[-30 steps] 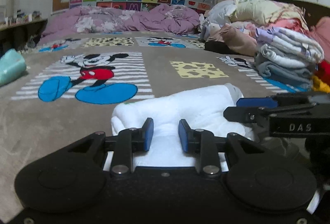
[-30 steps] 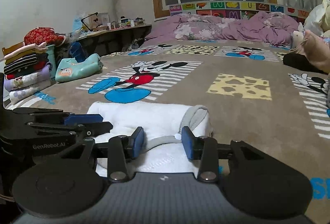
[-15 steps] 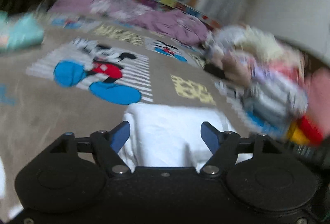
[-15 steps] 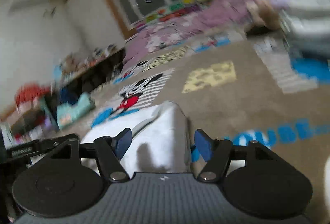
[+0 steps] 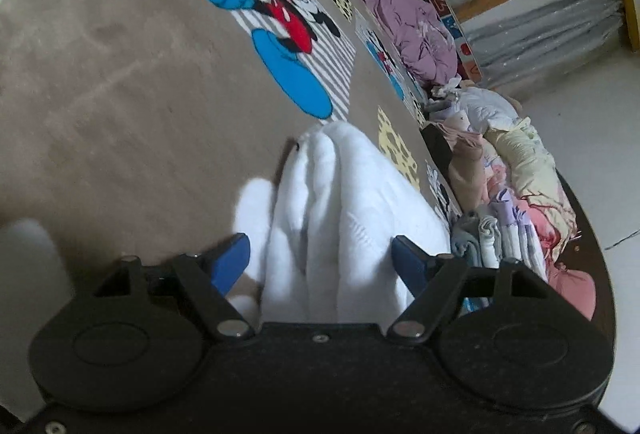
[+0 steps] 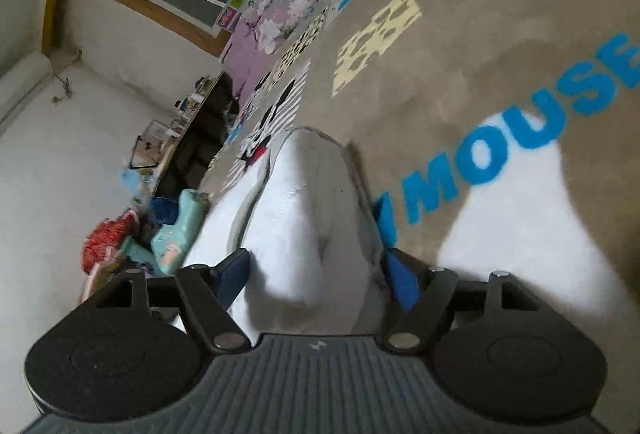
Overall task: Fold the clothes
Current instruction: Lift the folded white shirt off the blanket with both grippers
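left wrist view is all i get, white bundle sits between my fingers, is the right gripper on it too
Observer: Yes. The right gripper straddles the white garment, jaws wide, one blue pad on each side.
Operator: which end has it got
Observer: The end with the grey trim, which curves over the top of the fold.
Operator: anything lying past that end
Observer: A teal cloth item lies beyond it, towards the wall, well apart from the garment.
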